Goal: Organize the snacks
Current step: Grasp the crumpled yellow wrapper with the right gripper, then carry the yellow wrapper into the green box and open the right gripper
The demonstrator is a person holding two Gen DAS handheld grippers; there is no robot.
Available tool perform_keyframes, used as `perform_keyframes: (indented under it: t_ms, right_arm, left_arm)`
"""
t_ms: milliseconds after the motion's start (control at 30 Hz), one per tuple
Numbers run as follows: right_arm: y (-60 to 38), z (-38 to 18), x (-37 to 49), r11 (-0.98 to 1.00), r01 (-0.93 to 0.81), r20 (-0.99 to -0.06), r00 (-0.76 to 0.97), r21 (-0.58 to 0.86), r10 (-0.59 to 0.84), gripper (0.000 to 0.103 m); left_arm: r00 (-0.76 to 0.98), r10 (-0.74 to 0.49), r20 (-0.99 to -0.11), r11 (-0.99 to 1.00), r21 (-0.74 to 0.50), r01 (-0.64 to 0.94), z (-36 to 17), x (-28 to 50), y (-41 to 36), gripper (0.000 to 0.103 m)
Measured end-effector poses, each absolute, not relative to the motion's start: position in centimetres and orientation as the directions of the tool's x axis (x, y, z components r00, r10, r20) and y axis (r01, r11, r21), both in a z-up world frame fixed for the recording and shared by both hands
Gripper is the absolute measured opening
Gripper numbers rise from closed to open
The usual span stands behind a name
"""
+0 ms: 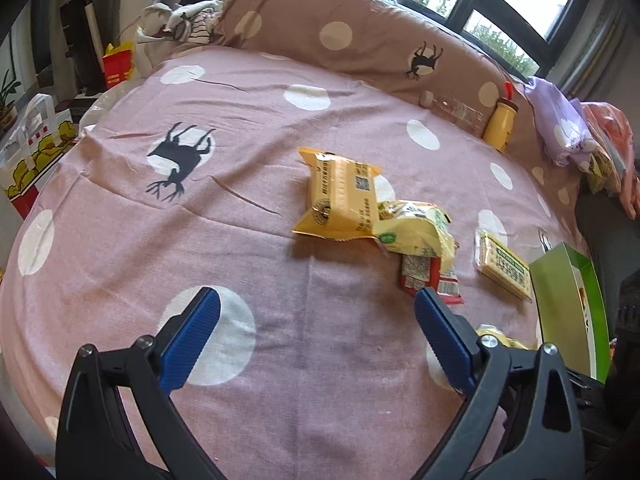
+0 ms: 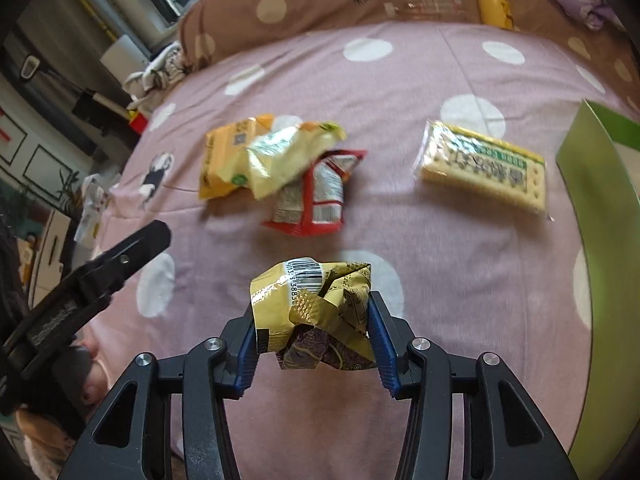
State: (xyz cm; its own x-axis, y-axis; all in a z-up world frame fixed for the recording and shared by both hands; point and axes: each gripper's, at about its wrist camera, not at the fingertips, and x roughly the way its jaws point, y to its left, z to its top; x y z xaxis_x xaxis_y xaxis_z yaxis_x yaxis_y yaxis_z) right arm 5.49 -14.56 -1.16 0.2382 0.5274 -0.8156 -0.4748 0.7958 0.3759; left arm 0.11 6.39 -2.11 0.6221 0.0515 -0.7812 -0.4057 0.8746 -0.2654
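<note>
My right hand-held gripper is clamped on a crumpled gold packet, its blue pads pressing both sides; a barcode shows on top, the digits too broken to read; only the right wrist view shows this grip. My left hand-held gripper stands wide with nothing between its jaws, above the pink dotted bedsheet; in the right view it appears only as a black arm at the left edge. Beyond lie the other snacks in a loose pile: an orange pack with a QR code, a pale yellow pack lapping over it, and a red pack under that; the small print is unreadable. Apart to the right sits a clear-wrapped cracker pack with a green band of characters I cannot make out; just beside it is a green box at the bed's edge. Against the brown pillow stands a yellow bottle next to a lying clear bottle.
</note>
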Motion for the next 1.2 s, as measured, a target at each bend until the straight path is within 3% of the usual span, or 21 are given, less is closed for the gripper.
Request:
perform_keyframes:
  t_ms: [67, 133, 167, 500, 633, 767, 800, 833, 1000, 1200]
  right_arm:
    - [-15.4, -0.7, 5.8, 0.8, -0.46, -0.8, 0.266, 0.385, 0.538, 0.057]
    - [-16.6, 0.0, 5.7, 0.788, -0.449, -0.767, 0.288, 0.42, 0.573, 0.072]
    - [-17.2, 0.3, 5.7, 0.783, -0.441, -0.752, 0.298, 0.438, 0.588, 0.073]
    - [-20.3, -0.8, 6.9, 0.7, -0.331, -0.658, 0.247, 0.632, 0.711, 0.073]
    - [-19.3, -2.6, 7.4, 0.665, -0.309, -0.646, 0.177, 0.68, 0.743, 0.073]
    - [-18.0, -4.0, 7.6, 0.665, -0.302, -0.663, 0.124, 0.684, 0.738, 0.066]
    - [-17.8, -4.2, 7.6, 0.648, -0.3, -0.653, 0.098, 0.7, 0.751, 0.063]
    - [-17.7, -4.3, 7.5, 0.638, -0.302, -0.646, 0.086, 0.708, 0.758, 0.061]
    - [-17.9, -3.2, 7.0, 0.662, -0.332, -0.662, 0.13, 0.672, 0.738, 0.059]
    - [-20.1, 1.4, 5.6, 0.651, -0.419, -0.603, 0.26, 0.633, 0.754, 0.059]
  left_arm:
    - [0.625, 0.022, -0.78, 0.881, -0.28, -0.381, -2.1, 0.2, 5.9, 0.098]
    - [0.633, -0.038, -0.773, 0.886, -0.32, -0.337, -2.2, 0.3, 5.2, 0.098]
    - [0.633, -0.066, -0.771, 0.888, -0.335, -0.314, -2.2, 0.4, 4.7, 0.098]
    - [0.57, -0.321, -0.757, 0.886, -0.453, -0.103, -3.9, 1.8, -0.6, 0.095]
    - [0.528, -0.354, -0.772, 0.889, -0.452, -0.064, -5.3, 2.6, -2.6, 0.089]
    - [0.52, -0.337, -0.785, 0.902, -0.428, -0.061, -6.6, 3.5, -3.2, 0.063]
    - [0.535, -0.323, -0.781, 0.907, -0.417, -0.061, -6.6, 3.6, -3.3, 0.061]
    - [0.542, -0.332, -0.772, 0.904, -0.424, -0.05, -6.5, 3.6, -3.3, 0.051]
    - [0.563, -0.349, -0.749, 0.899, -0.438, -0.026, -6.1, 3.5, -3.5, 0.049]
    - [0.672, -0.33, -0.663, 0.915, -0.4, 0.054, -1.9, 2.4, -5.0, 0.049]
